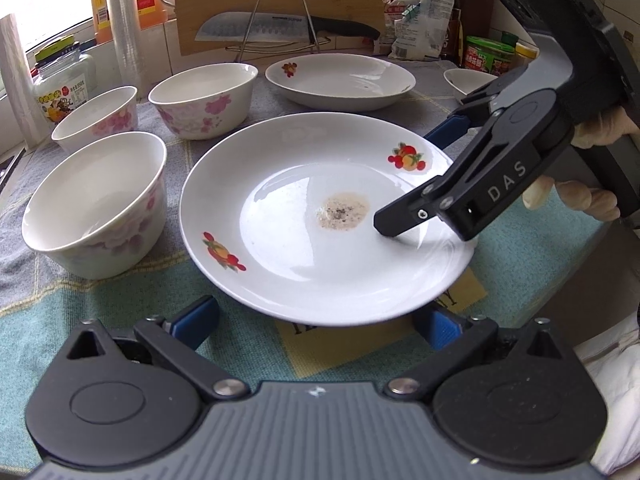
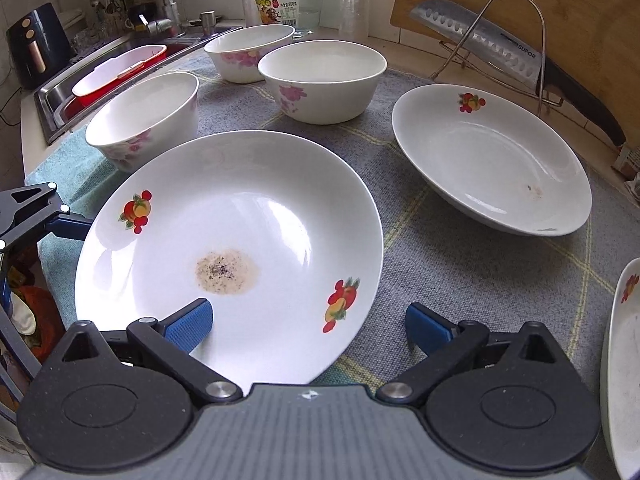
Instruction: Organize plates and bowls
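The left gripper (image 1: pixel 316 320), jaws spread, meets the near rim of the soiled plate (image 1: pixel 320 216) on the cloth-covered bench (image 1: pixel 100 320). The right gripper (image 2: pixel 308 320) straddles its opposite rim (jaws spread). Beyond stand three flowered bowls (image 1: pixel 96 204) and a second plate (image 1: pixel 340 80).

Left wrist view: low, close, facing the stained plate (image 1: pixel 320 216) from its near edge. Right wrist view: same plate (image 2: pixel 240 248), from its right side. Shared: 3 bowls (image 1: pixel 96 200).

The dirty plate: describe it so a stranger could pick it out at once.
On the grey cloth by the sink, three floral bowls stand beside two fruit-print plates. The dirty plate is the nearer one, at both grippers' tips. Only it has a brown speckled stain in its middle.
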Action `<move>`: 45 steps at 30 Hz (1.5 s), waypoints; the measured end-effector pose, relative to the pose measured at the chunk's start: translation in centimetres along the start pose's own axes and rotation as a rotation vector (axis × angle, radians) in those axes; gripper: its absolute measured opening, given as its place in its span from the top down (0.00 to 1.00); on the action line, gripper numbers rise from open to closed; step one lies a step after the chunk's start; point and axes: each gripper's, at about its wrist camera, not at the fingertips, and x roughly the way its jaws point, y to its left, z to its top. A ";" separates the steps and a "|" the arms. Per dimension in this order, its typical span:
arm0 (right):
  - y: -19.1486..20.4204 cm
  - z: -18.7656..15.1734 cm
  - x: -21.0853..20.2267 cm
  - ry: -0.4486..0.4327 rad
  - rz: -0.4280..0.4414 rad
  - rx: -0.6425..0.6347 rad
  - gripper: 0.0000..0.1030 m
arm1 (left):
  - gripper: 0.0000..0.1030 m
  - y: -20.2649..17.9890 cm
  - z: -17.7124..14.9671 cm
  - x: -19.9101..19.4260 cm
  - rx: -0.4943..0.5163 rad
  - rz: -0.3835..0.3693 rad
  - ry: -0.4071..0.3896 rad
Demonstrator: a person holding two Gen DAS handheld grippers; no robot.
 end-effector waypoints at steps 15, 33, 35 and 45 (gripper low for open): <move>0.2 1.2 0.5 0.071 -0.025 0.042 0.00 | 0.00 0.8 0.2 0.6 0.079 -0.073 -0.039; 0.2 1.3 0.6 0.085 -0.020 0.033 0.00 | 0.00 2.1 0.5 0.9 0.160 -0.145 -0.048; 0.1 1.3 0.6 0.090 -0.021 0.033 0.00 | 0.00 2.2 0.4 0.9 0.167 -0.147 -0.049; -0.4 1.6 -0.1 0.078 0.077 0.089 0.00 | 0.00 3.4 0.5 0.8 0.208 -0.181 -0.050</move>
